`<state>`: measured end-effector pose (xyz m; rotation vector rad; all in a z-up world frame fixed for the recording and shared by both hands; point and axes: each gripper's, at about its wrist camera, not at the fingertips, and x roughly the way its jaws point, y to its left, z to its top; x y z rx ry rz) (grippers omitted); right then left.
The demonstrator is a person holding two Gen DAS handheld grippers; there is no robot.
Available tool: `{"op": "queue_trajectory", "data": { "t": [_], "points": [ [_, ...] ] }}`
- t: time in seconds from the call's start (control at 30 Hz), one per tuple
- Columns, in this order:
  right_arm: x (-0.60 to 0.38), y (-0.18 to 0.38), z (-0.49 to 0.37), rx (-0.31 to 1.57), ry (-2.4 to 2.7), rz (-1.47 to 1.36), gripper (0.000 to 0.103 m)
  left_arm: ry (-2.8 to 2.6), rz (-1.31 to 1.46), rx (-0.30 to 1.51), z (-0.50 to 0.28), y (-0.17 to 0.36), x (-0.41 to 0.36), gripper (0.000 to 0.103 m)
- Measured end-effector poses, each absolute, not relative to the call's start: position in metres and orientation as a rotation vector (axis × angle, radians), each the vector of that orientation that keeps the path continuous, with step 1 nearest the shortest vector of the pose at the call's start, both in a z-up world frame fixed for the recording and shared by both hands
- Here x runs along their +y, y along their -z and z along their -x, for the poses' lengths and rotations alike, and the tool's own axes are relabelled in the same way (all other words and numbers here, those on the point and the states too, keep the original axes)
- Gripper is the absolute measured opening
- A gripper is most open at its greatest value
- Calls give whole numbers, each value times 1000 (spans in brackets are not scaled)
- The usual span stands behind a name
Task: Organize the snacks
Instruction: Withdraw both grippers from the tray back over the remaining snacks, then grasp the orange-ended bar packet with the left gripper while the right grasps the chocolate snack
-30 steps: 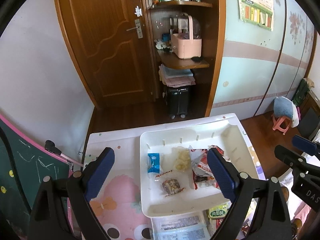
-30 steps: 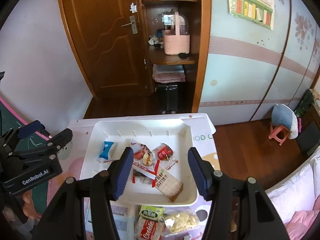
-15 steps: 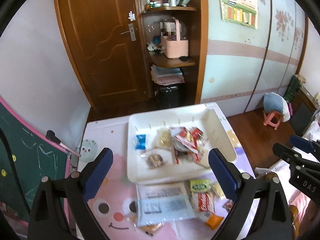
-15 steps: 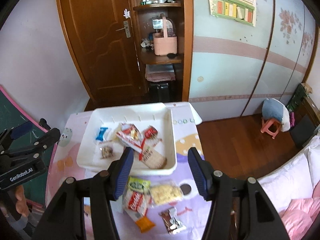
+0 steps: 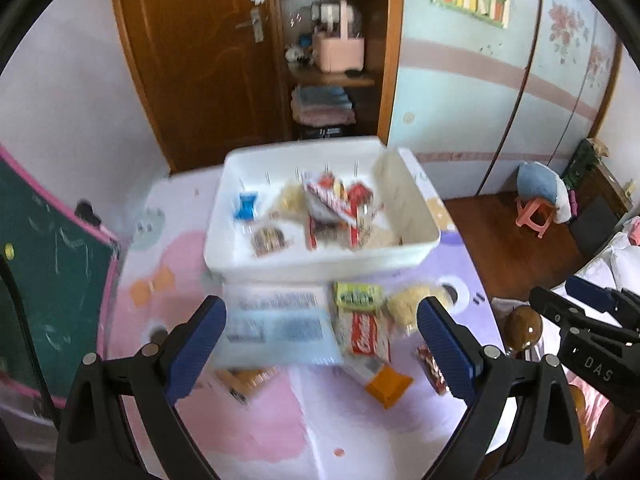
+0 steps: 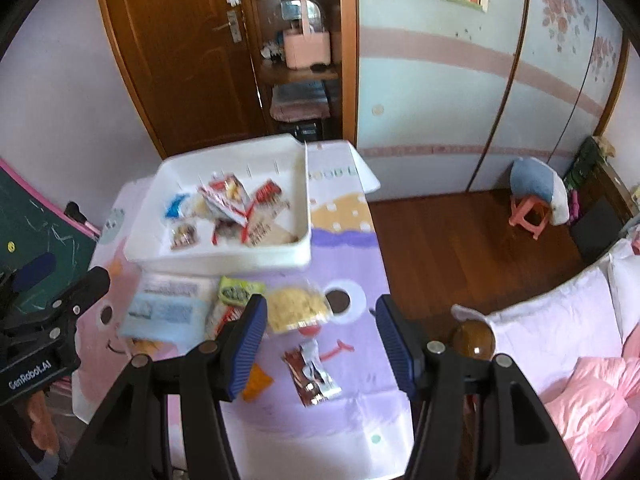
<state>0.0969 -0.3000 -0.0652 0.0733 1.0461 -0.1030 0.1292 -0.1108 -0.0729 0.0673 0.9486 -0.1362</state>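
A white bin [image 5: 320,266] [image 6: 224,258] at the far side of the small table holds several snack packets. In front of it loose snacks lie on the pink and purple cloth: a pale blue packet [image 5: 276,326] [image 6: 164,312], a green packet [image 5: 358,296] [image 6: 240,292], a red and white packet [image 5: 370,340], a yellow noodle bag [image 6: 298,308] and a brown packet [image 6: 312,372]. My left gripper [image 5: 322,344] is open and empty above the loose snacks. My right gripper [image 6: 320,340] is open and empty above the noodle bag and brown packet.
The table's right edge drops to a wooden floor [image 6: 460,248]. A bed with pink bedding [image 6: 580,360] and a round wooden knob [image 6: 474,340] lie at the right. A green chalkboard [image 5: 44,272] stands at the left. A door and shelves are behind.
Both grippers have pulled back and up from the bin. The loose snacks in front of the bin have come into view. Both stay open and empty.
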Motion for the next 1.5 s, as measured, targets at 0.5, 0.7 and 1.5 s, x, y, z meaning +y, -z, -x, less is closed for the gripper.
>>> {"op": "queue_trajectory", "data": {
  "t": [0.5,0.7,1.5],
  "points": [
    [-309,170,-73,1213,68,-72,57,31,78,1270,-107,216,-129,96],
    [-302,205,-72,1231,-28,-54,57,14,190,1326,-119,248,-131,96],
    [-282,251,-97,1264,-84,28,57,-86,147,1392,-140,298,-151,76]
  ]
}}
